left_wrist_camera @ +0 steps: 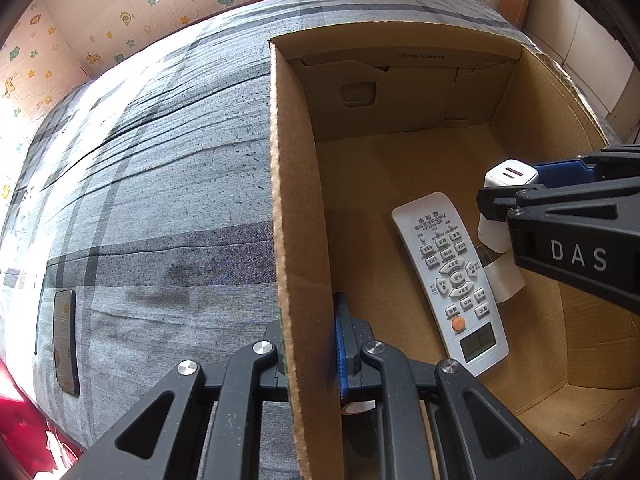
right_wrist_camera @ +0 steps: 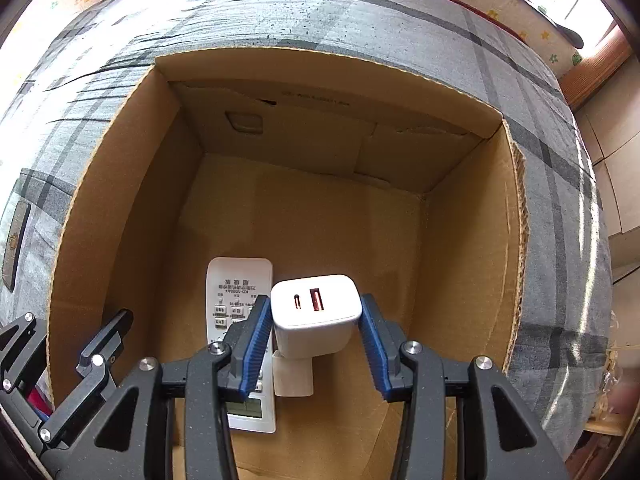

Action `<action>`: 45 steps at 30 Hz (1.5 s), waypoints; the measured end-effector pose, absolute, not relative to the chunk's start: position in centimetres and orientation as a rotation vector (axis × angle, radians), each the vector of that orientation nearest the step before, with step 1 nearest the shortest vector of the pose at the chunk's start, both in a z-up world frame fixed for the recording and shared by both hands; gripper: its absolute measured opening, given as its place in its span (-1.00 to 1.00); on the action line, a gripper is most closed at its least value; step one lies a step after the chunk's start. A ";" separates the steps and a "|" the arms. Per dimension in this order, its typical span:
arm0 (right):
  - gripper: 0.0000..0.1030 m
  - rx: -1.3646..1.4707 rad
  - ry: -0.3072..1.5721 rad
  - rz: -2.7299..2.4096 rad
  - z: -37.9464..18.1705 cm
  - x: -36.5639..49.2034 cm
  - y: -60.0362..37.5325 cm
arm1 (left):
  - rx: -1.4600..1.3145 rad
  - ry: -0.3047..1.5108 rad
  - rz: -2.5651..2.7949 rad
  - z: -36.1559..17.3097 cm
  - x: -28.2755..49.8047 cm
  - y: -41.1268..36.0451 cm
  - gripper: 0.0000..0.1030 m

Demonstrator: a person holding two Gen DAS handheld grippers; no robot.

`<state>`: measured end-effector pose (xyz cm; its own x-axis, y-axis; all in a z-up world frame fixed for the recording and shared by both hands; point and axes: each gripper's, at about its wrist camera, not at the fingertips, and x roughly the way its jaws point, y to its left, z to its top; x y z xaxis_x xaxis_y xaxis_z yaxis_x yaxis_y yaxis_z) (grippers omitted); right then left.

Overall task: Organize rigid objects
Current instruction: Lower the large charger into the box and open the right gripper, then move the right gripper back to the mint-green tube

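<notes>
An open cardboard box stands on a grey plaid bed cover. My left gripper is shut on the box's left wall, one finger outside and one blue pad inside. A white remote lies face up on the box floor. My right gripper reaches down into the box, shut on a white USB charger with its ports facing up, just right of the remote. In the left wrist view the right gripper holds the charger at the right. A smaller white block sits under the charger; I cannot tell whether it is attached.
A dark phone lies flat on the bed cover left of the box, also at the left edge of the right wrist view. Something red shows at the bed's near left corner. The box floor beyond the charger is bare cardboard.
</notes>
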<state>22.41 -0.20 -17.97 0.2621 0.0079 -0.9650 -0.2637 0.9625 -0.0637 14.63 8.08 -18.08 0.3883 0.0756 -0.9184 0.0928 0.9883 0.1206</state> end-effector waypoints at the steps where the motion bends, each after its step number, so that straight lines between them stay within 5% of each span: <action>1: -0.08 -0.223 1.298 0.188 -18.0 22.4 -0.2 | 0.161 1.174 -0.011 -18.1 14.6 8.1 -0.72; 12: 0.04 -0.224 1.277 0.197 -17.7 22.7 -0.4 | 0.161 1.175 -0.012 -18.1 14.7 7.9 -0.72; 37: 0.97 -0.180 1.138 0.213 -11.4 21.0 -2.1 | 0.169 1.175 -0.003 -18.1 14.7 7.9 -0.72; 45: 1.00 -0.162 1.100 0.189 -9.3 21.0 -4.5 | 0.167 1.175 -0.004 -18.1 14.7 7.9 -0.73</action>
<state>20.95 -4.53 -9.29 0.4406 0.0714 -0.8948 -0.2312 0.9722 -0.0363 14.75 7.91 -18.08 0.3868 0.0844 -0.9183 0.0900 0.9876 0.1287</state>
